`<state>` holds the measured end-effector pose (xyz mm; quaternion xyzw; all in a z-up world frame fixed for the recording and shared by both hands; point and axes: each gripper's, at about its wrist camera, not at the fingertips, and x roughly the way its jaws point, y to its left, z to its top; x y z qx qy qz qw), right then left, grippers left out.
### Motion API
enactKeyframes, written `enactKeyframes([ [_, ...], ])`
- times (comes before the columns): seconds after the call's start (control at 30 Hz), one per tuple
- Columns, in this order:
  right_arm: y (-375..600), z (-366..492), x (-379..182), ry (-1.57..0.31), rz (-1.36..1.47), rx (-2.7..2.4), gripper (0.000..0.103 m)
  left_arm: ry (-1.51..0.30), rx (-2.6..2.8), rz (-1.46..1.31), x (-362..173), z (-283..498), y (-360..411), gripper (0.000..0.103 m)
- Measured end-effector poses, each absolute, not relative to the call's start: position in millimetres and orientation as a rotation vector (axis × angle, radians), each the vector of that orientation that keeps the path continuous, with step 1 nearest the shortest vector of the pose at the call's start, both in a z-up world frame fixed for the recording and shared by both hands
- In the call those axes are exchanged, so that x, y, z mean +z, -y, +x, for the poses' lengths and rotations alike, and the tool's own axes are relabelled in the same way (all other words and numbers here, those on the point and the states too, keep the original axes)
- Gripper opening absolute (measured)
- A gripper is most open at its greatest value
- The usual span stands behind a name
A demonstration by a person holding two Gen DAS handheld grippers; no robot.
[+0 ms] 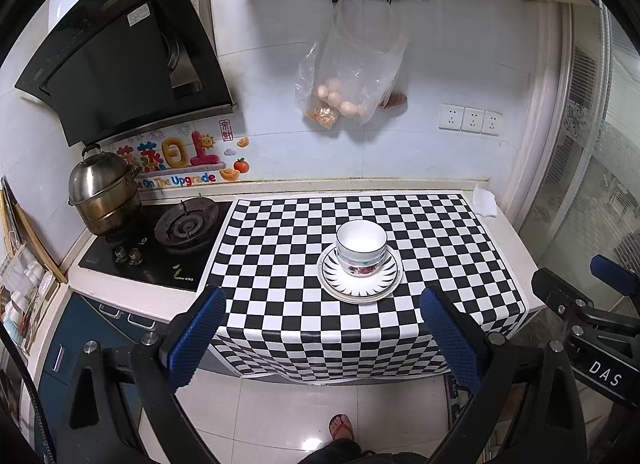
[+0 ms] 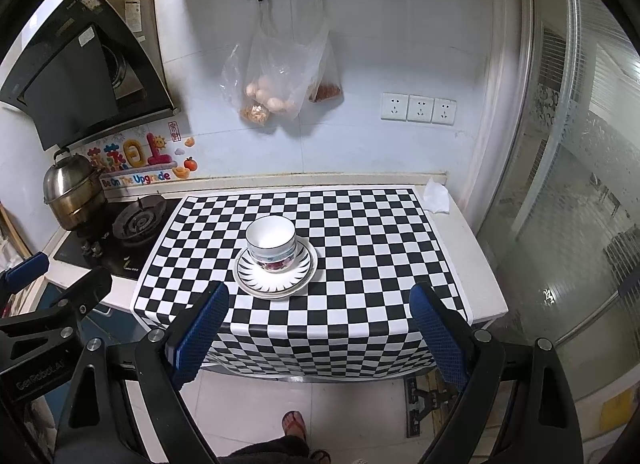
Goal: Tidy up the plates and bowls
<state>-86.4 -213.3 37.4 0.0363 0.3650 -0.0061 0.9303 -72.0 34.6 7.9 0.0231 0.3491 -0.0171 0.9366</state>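
Stacked white bowls (image 1: 361, 247) (image 2: 271, 243), the lower one with a flower pattern, stand on stacked plates (image 1: 359, 285) (image 2: 274, 282) with a black ray rim, in the middle of the checkered cloth (image 1: 440, 248) (image 2: 380, 248). My left gripper (image 1: 324, 304) is open, held back from the counter's front edge with nothing between its blue pads (image 1: 196, 340). My right gripper (image 2: 320, 300) is also open and empty, well short of the stack. In the left wrist view the right gripper (image 1: 592, 296) shows at the right edge; in the right wrist view the left gripper (image 2: 48, 288) shows at the left.
A gas stove (image 1: 172, 240) with a steel steamer pot (image 1: 100, 196) lies left of the cloth, under a black range hood (image 1: 120, 56). Plastic bags of food (image 1: 348, 80) hang on the wall. A crumpled tissue (image 1: 486, 200) sits at the back right corner. A sandalled foot (image 1: 341, 426) stands on the tiled floor.
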Motion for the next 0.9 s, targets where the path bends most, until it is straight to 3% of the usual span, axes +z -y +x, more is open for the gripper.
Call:
enactKeyframes([
  [0.9,218.4,-79.4,31.6,-0.761,0.079,-0.029,0.094,-0.707,-0.015,0.052,3.0,-65.0,-23.2,0.100],
])
